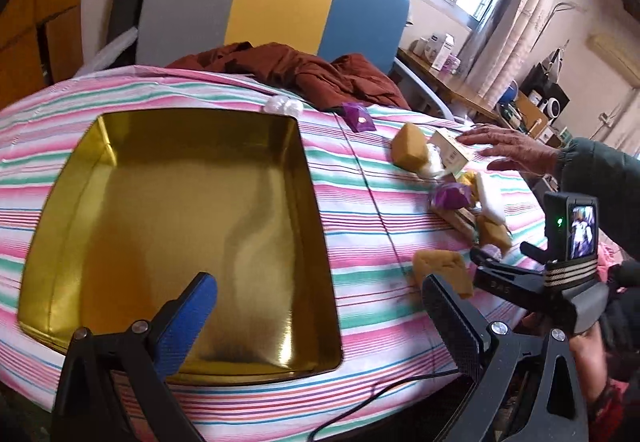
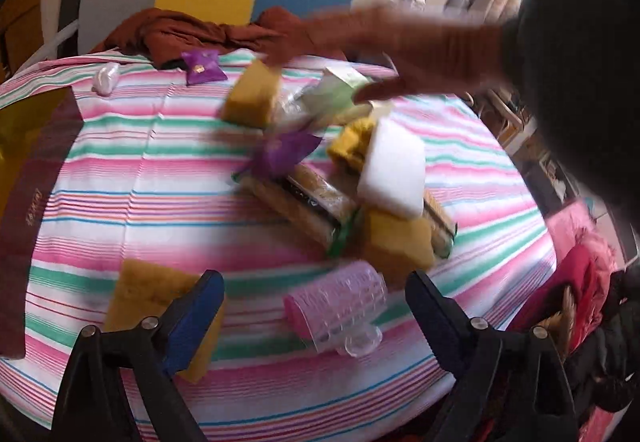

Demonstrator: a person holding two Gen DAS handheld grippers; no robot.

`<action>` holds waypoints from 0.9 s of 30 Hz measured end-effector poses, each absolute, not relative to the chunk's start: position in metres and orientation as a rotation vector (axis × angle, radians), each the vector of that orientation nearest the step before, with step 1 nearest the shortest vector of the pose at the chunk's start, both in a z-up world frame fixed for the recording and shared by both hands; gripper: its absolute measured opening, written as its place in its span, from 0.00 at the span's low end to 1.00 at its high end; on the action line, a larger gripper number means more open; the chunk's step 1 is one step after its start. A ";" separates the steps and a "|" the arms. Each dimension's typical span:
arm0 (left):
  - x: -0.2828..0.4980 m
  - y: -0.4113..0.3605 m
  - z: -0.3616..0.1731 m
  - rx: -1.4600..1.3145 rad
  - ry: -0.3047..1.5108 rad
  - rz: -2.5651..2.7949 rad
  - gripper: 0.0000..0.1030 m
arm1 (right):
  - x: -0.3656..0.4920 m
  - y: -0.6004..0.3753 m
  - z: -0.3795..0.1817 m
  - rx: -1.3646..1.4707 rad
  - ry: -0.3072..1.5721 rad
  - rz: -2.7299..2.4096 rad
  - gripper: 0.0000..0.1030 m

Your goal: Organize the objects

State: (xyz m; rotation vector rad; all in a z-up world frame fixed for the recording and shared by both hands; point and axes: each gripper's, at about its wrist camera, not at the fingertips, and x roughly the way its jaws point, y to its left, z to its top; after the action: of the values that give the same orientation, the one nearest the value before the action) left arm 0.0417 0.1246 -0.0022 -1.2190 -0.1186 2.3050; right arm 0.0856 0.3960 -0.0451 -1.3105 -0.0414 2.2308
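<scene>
Right wrist view — three yellow sponges [image 2: 250, 96], two purple packets [image 2: 202, 67].

Left wrist: we look down close over the gold tin [image 1: 180, 226]. Right wrist: low, near the pile. Both share the striped cloth [image 1: 360, 202] and the purple packet [image 1: 359, 117].

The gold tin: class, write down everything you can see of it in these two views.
The gold tin is a shallow rectangular tray with rounded corners and low walls, of shiny gold metal that mirrors light. Nothing lies in it. It sits flat on the striped cloth, apart from the pile of items. The open left gripper hovers over its near edge, one blue finger above the inside. In the right wrist view only a gold corner shows, beside a dark red panel.
</scene>
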 end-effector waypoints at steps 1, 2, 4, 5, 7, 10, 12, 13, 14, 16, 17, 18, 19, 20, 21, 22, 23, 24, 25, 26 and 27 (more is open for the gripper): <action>0.042 0.126 -0.003 -1.220 -0.122 2.299 1.00 | 0.088 0.398 -0.047 -1.304 -0.037 2.225 0.90; 0.042 0.128 -0.003 -1.221 -0.122 2.294 1.00 | 0.090 0.400 -0.050 -1.303 -0.036 2.212 0.90; 0.042 0.133 -0.003 -1.219 -0.119 2.284 1.00 | 0.092 0.404 -0.054 -1.312 -0.017 2.191 0.90; 0.043 0.136 -0.003 -1.218 -0.115 2.279 1.00 | 0.093 0.407 -0.055 -1.311 -0.014 2.185 0.90; 0.044 0.143 -0.003 -1.209 -0.097 2.267 1.00 | 0.091 0.413 -0.059 -1.309 -0.022 2.163 0.90; 0.046 0.156 -0.002 -1.191 -0.041 2.255 1.00 | 0.091 0.428 -0.062 -1.304 0.005 2.159 0.90; 0.047 0.167 -0.004 -1.196 -0.007 2.240 1.00 | 0.089 0.437 -0.066 -1.310 0.042 2.158 0.90; 0.046 0.172 -0.005 -1.200 -0.001 2.228 1.00 | 0.087 0.441 -0.070 -1.322 0.058 2.157 0.89; 0.046 0.176 -0.005 -1.201 0.001 2.219 1.00 | 0.085 0.444 -0.073 -1.338 0.062 2.152 0.87; 0.046 0.188 -0.006 -1.197 0.015 2.189 1.00 | 0.082 0.445 -0.080 -1.368 0.065 2.155 0.73; 0.046 0.193 -0.007 -1.195 0.028 2.185 1.00 | 0.081 0.446 -0.084 -1.390 0.078 2.156 0.72; 0.046 0.198 -0.007 -1.188 0.043 2.180 1.00 | 0.081 0.445 -0.086 -1.386 0.068 2.151 0.71; 0.047 0.203 -0.007 -1.177 0.053 2.174 1.00 | 0.082 0.443 -0.086 -1.372 0.060 2.161 0.71; 0.047 0.208 -0.008 -1.170 0.069 2.169 1.00 | 0.083 0.441 -0.085 -1.364 0.061 2.175 0.71; 0.046 0.214 -0.010 -1.172 0.085 2.166 1.00 | 0.085 0.440 -0.085 -1.358 0.067 2.186 0.71; 0.046 0.220 -0.012 -1.172 0.092 2.156 1.00 | 0.085 0.439 -0.084 -1.352 0.072 2.194 0.71; 0.046 0.225 -0.014 -1.171 0.101 2.142 1.00 | 0.087 0.439 -0.084 -1.346 0.081 2.204 0.71; 0.046 0.231 -0.018 -1.181 0.117 2.134 1.00 | 0.089 0.438 -0.082 -1.344 0.097 2.215 0.71; 0.045 0.238 -0.021 -1.191 0.126 2.121 1.00 | 0.090 0.438 -0.081 -1.343 0.106 2.223 0.71; 0.044 0.243 -0.023 -1.190 0.126 2.106 1.00 | 0.092 0.437 -0.080 -1.344 0.114 2.234 0.71; 0.044 0.249 -0.026 -1.193 0.133 2.094 1.00 | 0.092 0.437 -0.080 -1.343 0.122 2.241 0.71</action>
State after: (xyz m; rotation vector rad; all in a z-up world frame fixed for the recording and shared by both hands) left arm 0.0439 0.2492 -0.0256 -1.1930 0.1329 2.0936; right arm 0.0924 0.4373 -0.0797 -1.3427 0.1224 2.2408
